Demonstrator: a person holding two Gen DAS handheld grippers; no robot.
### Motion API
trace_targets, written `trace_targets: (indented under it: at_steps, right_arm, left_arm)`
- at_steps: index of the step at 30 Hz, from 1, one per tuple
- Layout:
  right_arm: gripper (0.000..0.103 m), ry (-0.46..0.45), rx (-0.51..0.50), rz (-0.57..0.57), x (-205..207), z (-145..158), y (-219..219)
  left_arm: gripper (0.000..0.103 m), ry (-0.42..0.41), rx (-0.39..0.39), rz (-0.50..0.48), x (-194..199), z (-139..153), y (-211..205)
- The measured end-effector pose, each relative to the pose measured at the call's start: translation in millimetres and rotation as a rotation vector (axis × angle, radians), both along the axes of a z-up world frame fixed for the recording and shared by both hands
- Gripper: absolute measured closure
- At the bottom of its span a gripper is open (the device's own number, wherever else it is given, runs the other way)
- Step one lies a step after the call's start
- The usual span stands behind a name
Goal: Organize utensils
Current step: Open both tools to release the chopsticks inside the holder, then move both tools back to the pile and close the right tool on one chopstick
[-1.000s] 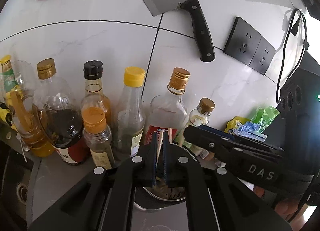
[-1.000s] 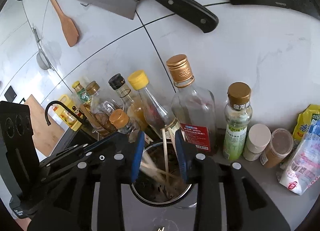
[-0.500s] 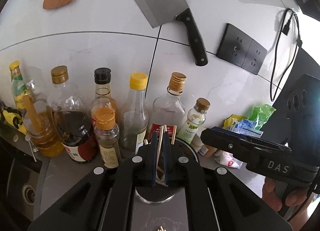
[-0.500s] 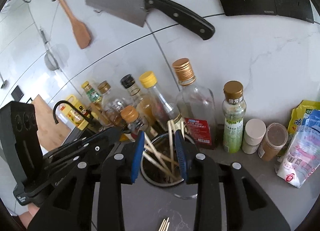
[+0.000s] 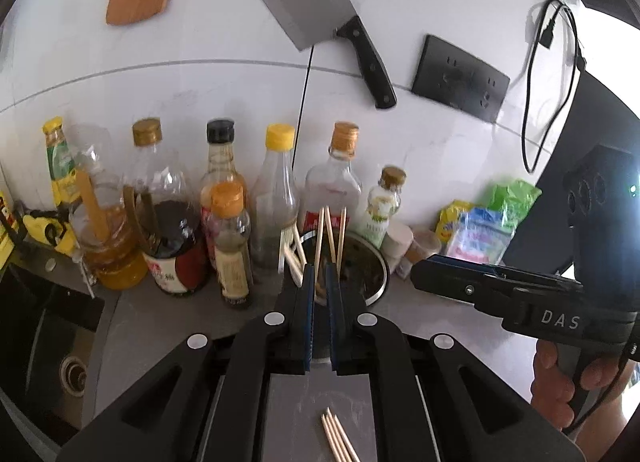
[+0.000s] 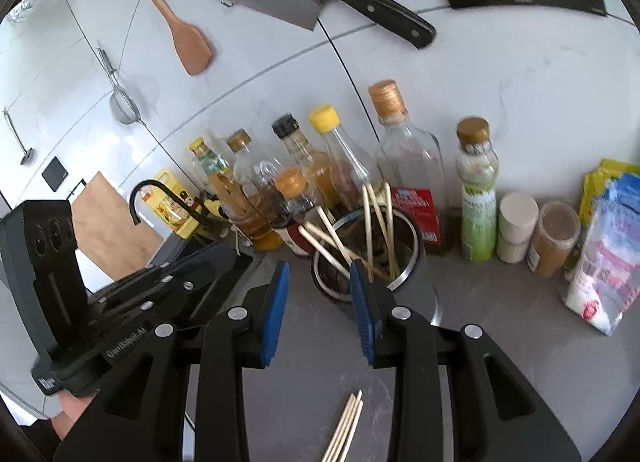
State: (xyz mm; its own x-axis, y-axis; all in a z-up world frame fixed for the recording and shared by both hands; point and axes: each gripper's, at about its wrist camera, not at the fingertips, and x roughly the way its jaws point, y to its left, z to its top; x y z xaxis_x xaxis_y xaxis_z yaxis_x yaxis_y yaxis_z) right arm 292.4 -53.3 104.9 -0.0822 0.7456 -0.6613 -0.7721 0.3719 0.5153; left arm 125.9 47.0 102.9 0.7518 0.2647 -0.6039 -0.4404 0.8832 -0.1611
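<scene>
Chopsticks (image 5: 338,438) lie loose on the grey counter (image 5: 132,326) in the left wrist view, a small bundle just below and slightly right of the left gripper (image 5: 319,290), nearer the camera than the fingertips. Their long axis runs from upper left to lower right, tips toward the gripper. Beyond the fingertips stands the steel holder (image 5: 380,266), already bristling with upright chopsticks (image 5: 330,234). The left gripper's jaws are drawn nearly together with only a sliver between the blue pads, and nothing sits in it. It points forward and down at the holder, so the loose bundle lies behind its reach, I judge. At right a person's hand (image 5: 560,378) carries the right gripper (image 5: 424,274).

From the right wrist view, the same loose chopsticks (image 6: 346,426) lie on the counter (image 6: 500,302) low in frame, just below the gap of the right gripper (image 6: 320,282), slanting up to the right. The jaws stand partly apart, empty. The steel holder (image 6: 408,274) is just past the right fingertip. This gripper looks the better placed: its opening is roughly over the bundle, and it would need to tip down and back.
</scene>
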Motion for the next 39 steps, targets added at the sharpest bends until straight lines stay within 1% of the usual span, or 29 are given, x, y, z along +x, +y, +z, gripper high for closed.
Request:
trace_targets:
  at_steps: [2,3,4,5,6,7,9,11,12,14,16,19,20,24,26,28,33,35,37,39]
  right_arm:
    - [0.069,0.013,-0.032,0.004,-5.3,-7.8,-5.4]
    - [0.068,0.014,-0.071,0.004,-9.5,-14.4,-7.8]
    - [0.067,0.017,-0.104,0.005,-13.1,-19.6,-10.0]
    - [0.067,0.027,-0.134,0.012,-15.8,-25.6,-10.9]
    - [0.066,0.045,-0.160,0.024,-19.1,-32.1,-12.1]
    - [0.066,0.067,-0.194,0.041,-23.4,-40.7,-12.9]
    - [0.066,0.102,-0.292,0.056,-31.6,-59.6,-12.4]
    - [0.066,0.151,-0.353,0.073,-37.9,-75.0,-11.5]
    - [0.066,0.193,-0.389,0.088,-42.2,-85.5,-10.7]
    - [0.066,0.236,-0.435,0.107,-48.6,-99.3,-9.3]
    - [0.066,0.242,-0.464,0.126,-56.4,-108.7,-8.1]
    - [0.065,0.260,-0.520,0.146,-68.2,-122.1,-8.0]
    - [0.065,0.267,-0.537,0.148,-70.9,-126.5,-9.0]
    - [0.066,0.308,-0.624,0.159,-81.7,-143.2,-10.8]
    - [0.066,0.323,-0.645,0.154,-82.0,-147.7,-9.5]
    - [0.066,0.333,-0.664,0.151,-84.1,-151.9,-8.3]
    - [0.066,0.343,-0.725,0.142,-90.0,-163.3,-5.8]
    - [0.069,0.349,-0.742,0.125,-91.5,-169.5,-3.2]
    - [0.077,0.351,-0.767,0.103,-91.0,-175.2,-5.0]
    - [0.080,0.353,-0.784,0.086,-91.9,-177.8,-8.5]
  left_arm:
    - [0.097,0.020,-0.008,-0.002,-5.6,-5.3,-1.9]
    - [0.094,0.039,-0.018,-0.003,-9.2,-10.2,-2.6]
    - [0.088,0.060,-0.033,-0.003,-10.8,-14.3,-2.2]
    - [0.074,0.098,-0.063,0.002,-12.3,-21.0,-0.9]
    - [0.068,0.120,-0.091,0.001,-13.8,-25.6,0.5]
    - [0.068,0.147,-0.123,0.001,-16.3,-32.4,1.4]
    - [0.068,0.217,-0.137,0.018,-18.4,-44.4,0.5]
    - [0.068,0.272,-0.186,0.012,-21.0,-58.4,0.1]
    - [0.068,0.310,-0.206,0.012,-21.4,-66.5,-0.3]
    - [0.068,0.366,-0.252,0.009,-22.1,-80.9,1.1]
    - [0.068,0.413,-0.300,-0.008,-23.8,-98.4,1.7]
    - [0.068,0.458,-0.410,0.001,-31.8,-127.9,6.5]
    - [0.068,0.477,-0.435,-0.003,-34.5,-136.8,6.8]
    - [0.067,0.519,-0.459,-0.003,-43.9,-153.1,8.4]
    - [0.064,0.537,-0.480,0.004,-48.2,-159.8,10.5]
    - [0.062,0.548,-0.503,-0.010,-50.1,-165.0,10.5]
    - [0.061,0.593,-0.508,-0.063,-46.4,-173.4,5.2]
    - [0.061,0.600,-0.503,-0.075,-46.4,-175.6,3.8]
    - [0.061,0.601,-0.506,-0.091,-46.4,-177.0,3.7]
    - [0.061,0.606,-0.515,-0.097,-46.8,-180.5,5.4]
